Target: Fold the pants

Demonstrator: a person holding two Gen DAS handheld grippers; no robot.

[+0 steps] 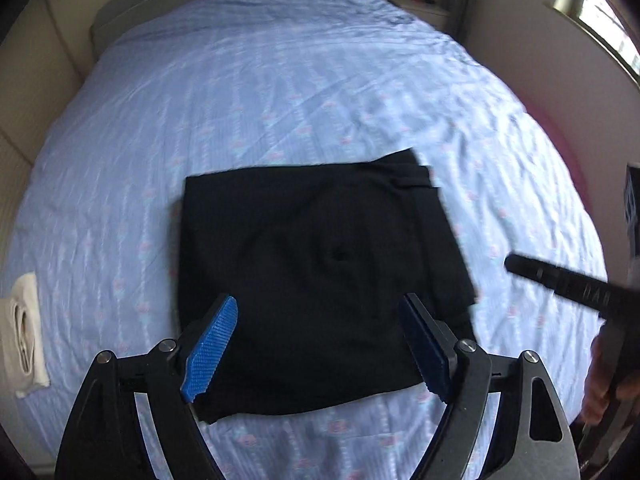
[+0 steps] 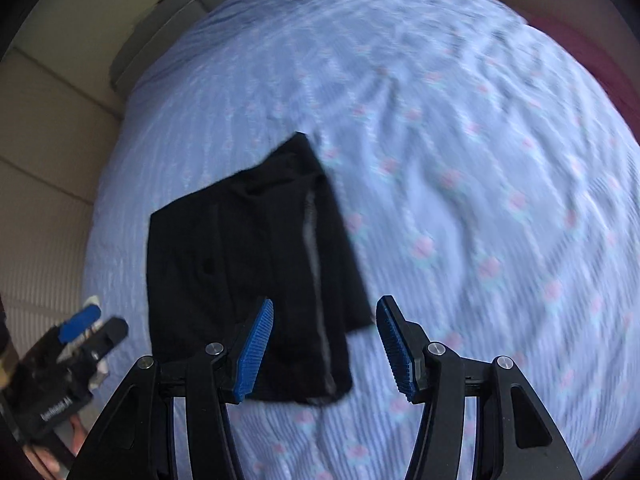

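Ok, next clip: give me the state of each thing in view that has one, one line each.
black pants: folded into a compact rectangle, lying flat on the bed, held by neither tool.
left tool: open, nothing between its pads.
right tool: open, empty, above the pants' near corner.
bedsheet: spread over the bed, wrinkled.
white cloth: folded, at the bed's left edge.

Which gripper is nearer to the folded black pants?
Left. The left gripper hangs open directly above the pants; the right gripper, also open, sits over their right edge, mostly above the sheet.
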